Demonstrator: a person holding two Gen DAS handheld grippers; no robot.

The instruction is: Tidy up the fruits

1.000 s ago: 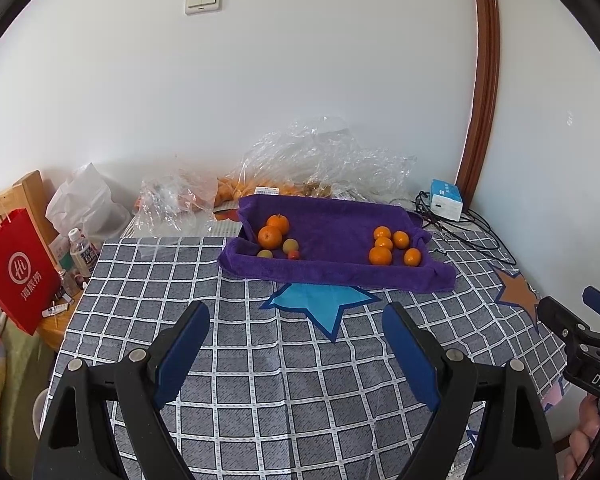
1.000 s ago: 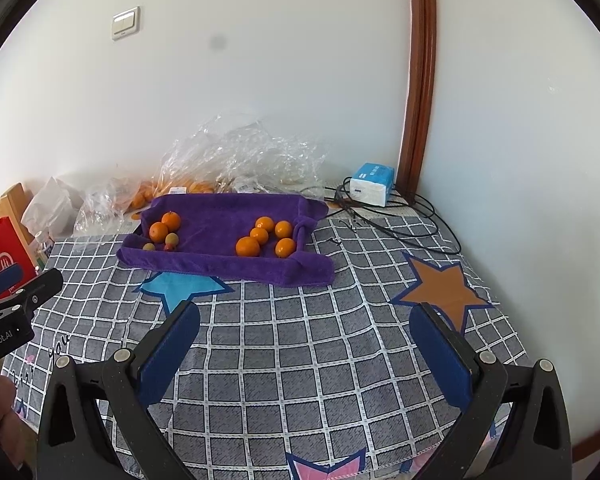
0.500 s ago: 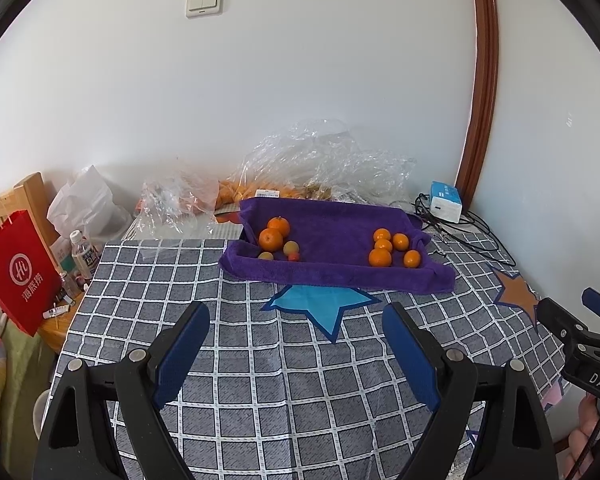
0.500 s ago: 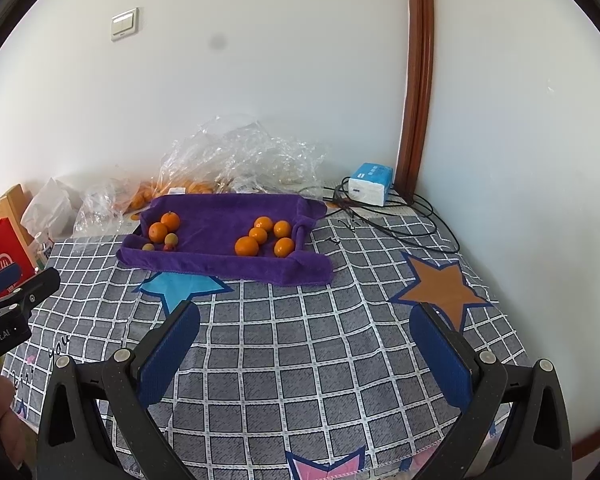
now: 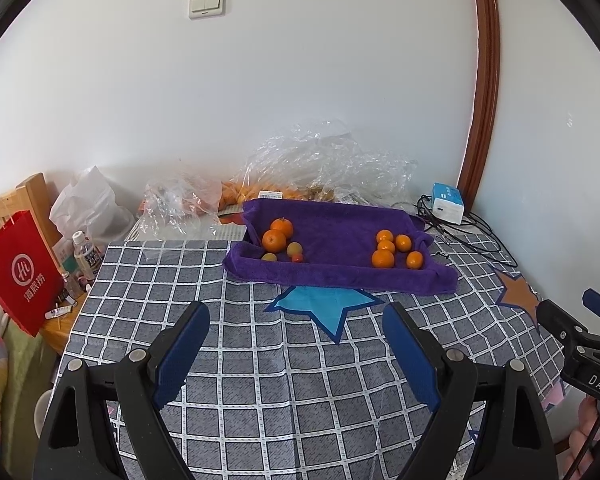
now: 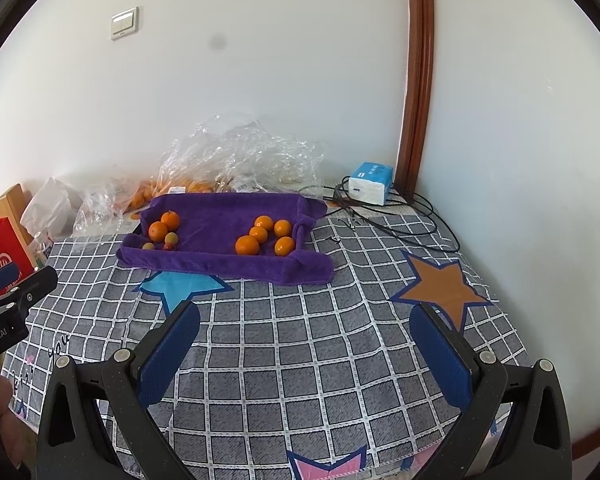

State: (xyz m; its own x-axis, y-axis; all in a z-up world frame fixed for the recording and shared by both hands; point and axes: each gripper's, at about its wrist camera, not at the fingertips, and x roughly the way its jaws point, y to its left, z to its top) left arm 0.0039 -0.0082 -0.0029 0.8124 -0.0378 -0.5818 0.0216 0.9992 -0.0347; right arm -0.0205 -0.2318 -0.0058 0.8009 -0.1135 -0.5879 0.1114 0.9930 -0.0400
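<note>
A purple towel-lined tray (image 5: pixel 340 278) (image 6: pixel 220 264) sits at the far side of the checked table. Its left end holds two oranges (image 5: pixel 274 240) (image 6: pixel 158 231), two small yellow-green fruits (image 5: pixel 295 248) (image 6: pixel 171 237) and a tiny red one (image 5: pixel 297 257). Several small oranges (image 5: pixel 383 258) (image 6: pixel 247 245) are grouped at its right end. My left gripper (image 5: pixel 296 316) hovers open over the cloth, well short of the tray, with nothing between its fingers. My right gripper (image 6: pixel 306 318) is also open and empty, nearer the table's right side.
Crumpled clear plastic bags (image 5: pixel 324 168) with more oranges lie behind the tray by the wall. A white-blue box (image 6: pixel 370 188) and black cables (image 6: pixel 400 224) sit at the back right. A red paper bag (image 5: pixel 18 268) and bottles (image 5: pixel 86 256) stand off the left edge.
</note>
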